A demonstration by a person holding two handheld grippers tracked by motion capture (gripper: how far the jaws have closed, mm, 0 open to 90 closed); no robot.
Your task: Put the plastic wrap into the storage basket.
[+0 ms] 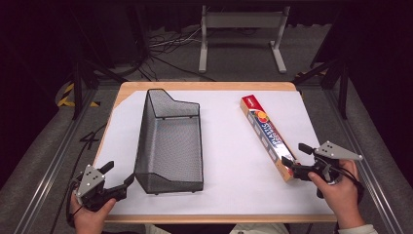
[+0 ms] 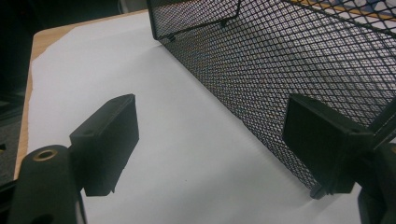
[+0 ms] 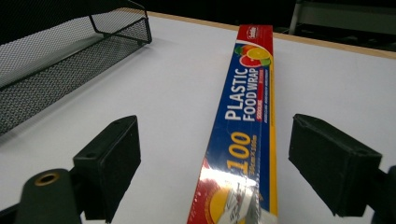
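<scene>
Black jaws are standing wide apart on your right gripper (image 1: 298, 158) at the near right of the table, and the near end of the plastic wrap box (image 1: 268, 135) is lying between them with clear gaps on both sides, so nothing is being gripped. In the right gripper view the box (image 3: 247, 135) is reading "PLASTIC FOOD WRAP" in white on blue, with a large yellow "100" nearer you and fruit pictured toward its red far end; the small print beside the lettering and the white logo on the red end are too fine to read, and the box's nearest end is running off the bottom edge. You are holding your left gripper (image 1: 119, 175) at the near left corner, its jaws also spread open and holding nothing, just beside the near left corner of the black mesh basket (image 1: 169, 146). In the left gripper view one jaw is overlapping the basket wall (image 2: 280, 70), and whether it is touching the mesh is hard to tell. The box is lying flat on the white table cover (image 1: 224, 146), well right of the basket, angling away toward the far edge.
</scene>
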